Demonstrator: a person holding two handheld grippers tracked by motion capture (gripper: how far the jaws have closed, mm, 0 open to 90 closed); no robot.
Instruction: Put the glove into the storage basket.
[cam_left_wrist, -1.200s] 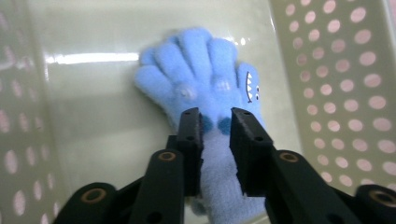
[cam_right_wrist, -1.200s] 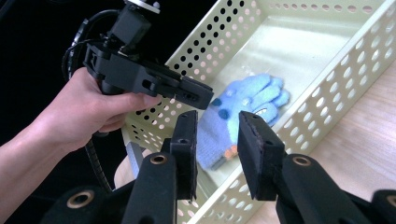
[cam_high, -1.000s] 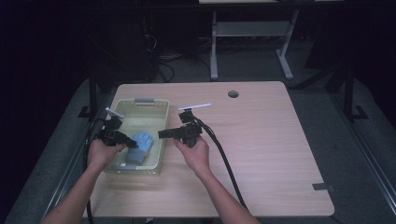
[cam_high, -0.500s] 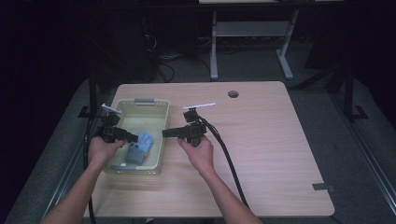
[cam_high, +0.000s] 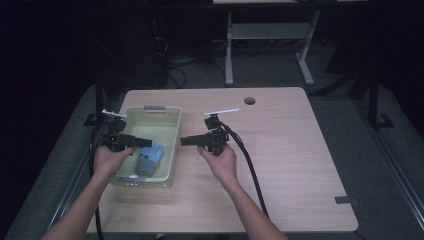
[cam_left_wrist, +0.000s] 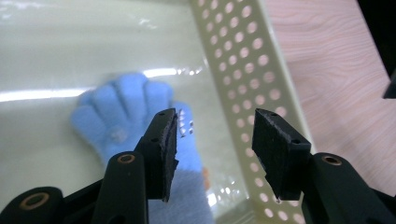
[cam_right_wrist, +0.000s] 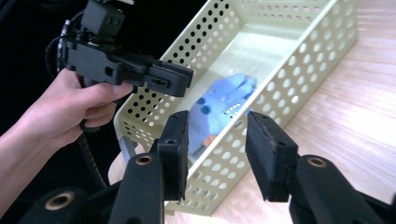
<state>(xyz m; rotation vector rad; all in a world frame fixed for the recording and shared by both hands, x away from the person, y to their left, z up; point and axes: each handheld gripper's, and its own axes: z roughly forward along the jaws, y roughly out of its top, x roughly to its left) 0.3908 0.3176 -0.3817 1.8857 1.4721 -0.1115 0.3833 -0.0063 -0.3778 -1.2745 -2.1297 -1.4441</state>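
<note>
Where the basket wall intervenes, glove blurs

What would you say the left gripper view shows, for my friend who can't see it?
A fuzzy blue glove lies inside a pale yellow basket with holes in its wall. The left gripper hangs open just above it, with one black jaw over the glove and the other over the basket's wall. A wooden table shows past the basket.

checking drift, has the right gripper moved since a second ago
Yes, slightly: the right gripper has shifted toward the table's far edge, still beside the basket.
</note>
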